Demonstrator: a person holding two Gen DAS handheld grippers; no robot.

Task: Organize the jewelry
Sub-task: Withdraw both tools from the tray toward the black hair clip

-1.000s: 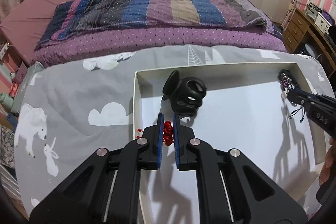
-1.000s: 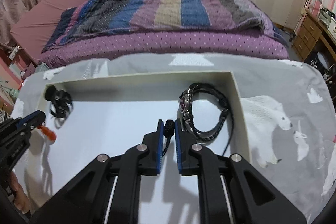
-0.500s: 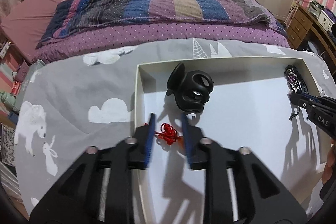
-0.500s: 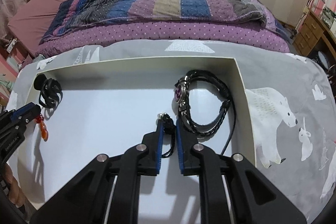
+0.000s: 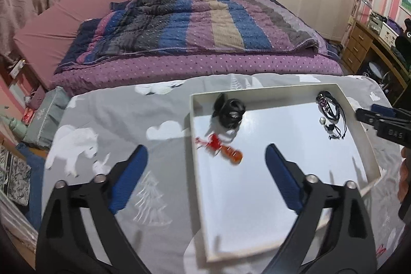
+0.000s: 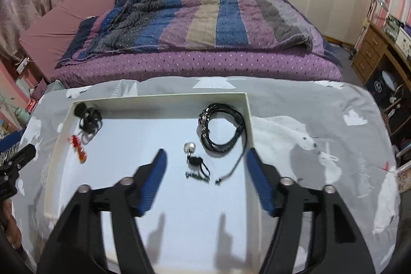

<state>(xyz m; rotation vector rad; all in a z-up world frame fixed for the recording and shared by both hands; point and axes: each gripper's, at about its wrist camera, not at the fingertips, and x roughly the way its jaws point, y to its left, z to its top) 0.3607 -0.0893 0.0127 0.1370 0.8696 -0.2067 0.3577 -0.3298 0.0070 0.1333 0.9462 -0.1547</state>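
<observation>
A white tray [image 5: 364, 135] [image 6: 250, 120] lies on the grey bear-print cloth. On its floor near the left wall lies a red knotted charm [image 5: 221, 148] [image 6: 78, 148], beside a black hair tie [image 5: 230, 112] [image 6: 88, 117]. My left gripper [image 5: 205, 156] hangs above the charm, its jaws opening, nothing between them. A black cord pendant with a silver bead [image 6: 194, 161] [image 5: 330, 126] lies on the tray floor next to a coiled black bracelet [image 6: 222, 127] [image 5: 330, 104]. Above the pendant, my right gripper [image 6: 206, 157] has its jaws opening too, pads clear of it.
A bed with a striped quilt [image 5: 200, 27] stands behind the cloth-covered surface. A wooden desk with drawers [image 6: 372, 50] is at the right. A hand [image 5: 404, 179] shows at the right edge of the left wrist view.
Both grippers have opened and risen back from the tray. The left let go of the red charm, the right let go of the black cord pendant; both pieces now lie on the tray floor.
</observation>
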